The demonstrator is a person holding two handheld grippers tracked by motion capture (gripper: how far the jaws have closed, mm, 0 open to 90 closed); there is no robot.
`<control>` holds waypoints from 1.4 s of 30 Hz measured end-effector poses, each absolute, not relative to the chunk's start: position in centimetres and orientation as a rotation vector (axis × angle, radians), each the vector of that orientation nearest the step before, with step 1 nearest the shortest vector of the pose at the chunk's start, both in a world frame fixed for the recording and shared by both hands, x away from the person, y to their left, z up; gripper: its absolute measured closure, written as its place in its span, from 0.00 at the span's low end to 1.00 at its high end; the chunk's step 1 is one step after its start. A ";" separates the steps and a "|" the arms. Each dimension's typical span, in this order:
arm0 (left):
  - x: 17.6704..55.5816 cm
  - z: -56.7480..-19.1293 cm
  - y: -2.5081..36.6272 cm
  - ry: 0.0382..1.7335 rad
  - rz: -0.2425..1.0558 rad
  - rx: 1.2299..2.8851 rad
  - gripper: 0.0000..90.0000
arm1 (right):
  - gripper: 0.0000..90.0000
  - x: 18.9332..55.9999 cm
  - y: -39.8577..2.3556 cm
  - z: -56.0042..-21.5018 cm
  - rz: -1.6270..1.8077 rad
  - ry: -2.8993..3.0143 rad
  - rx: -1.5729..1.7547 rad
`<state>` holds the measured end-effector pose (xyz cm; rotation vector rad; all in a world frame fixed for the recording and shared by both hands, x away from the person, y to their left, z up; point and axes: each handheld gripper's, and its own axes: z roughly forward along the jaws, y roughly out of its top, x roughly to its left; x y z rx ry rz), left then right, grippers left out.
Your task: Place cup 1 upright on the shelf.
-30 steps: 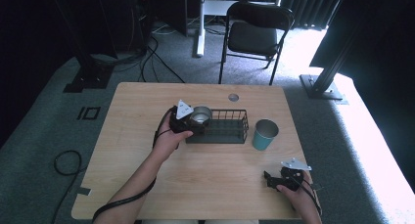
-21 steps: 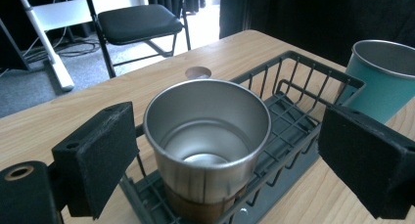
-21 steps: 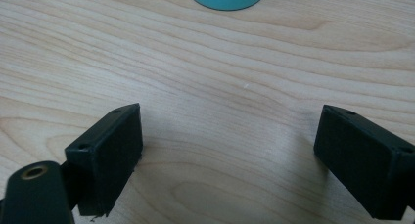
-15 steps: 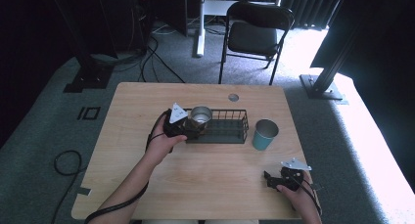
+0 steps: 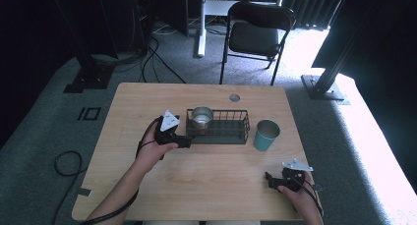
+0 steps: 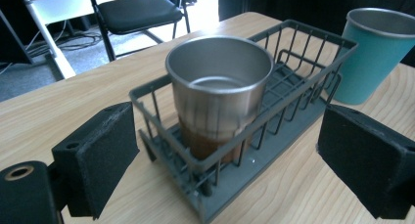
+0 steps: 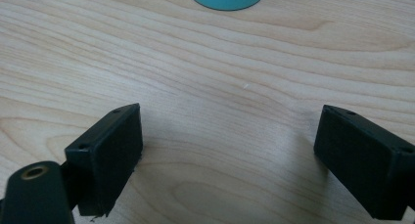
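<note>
Brushed metal cup; matt wire basket; smooth wood-grain table.

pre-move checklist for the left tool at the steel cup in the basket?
1. Left tool open: ok, jaws spread wide.
2. Steel cup upright: ok, it stands at the near end of the wire basket.
3. Tool lined up with the cup: ok, the cup sits between the jaws.
4. Clear grip path: not ok, the basket's end wall stands between the jaws and the cup's lower body.
5. Teal cup out of the way: ok, it stands outside the basket's far end.
6. Right tool clear: ok, open, at the table's near edge.
</note>
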<state>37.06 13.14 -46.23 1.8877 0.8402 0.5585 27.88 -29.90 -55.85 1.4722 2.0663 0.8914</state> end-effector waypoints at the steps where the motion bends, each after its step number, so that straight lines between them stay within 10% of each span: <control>1: 37.0 -46.4 13.4 0.843 0.552 1.891 0.10 | 0.11 27.9 -29.9 -55.9 0.892 2.066 1.472; 42: 31.5 -51.9 19.2 0.970 0.500 1.915 0.10 | 0.11 27.9 -29.9 -55.9 0.891 2.067 1.472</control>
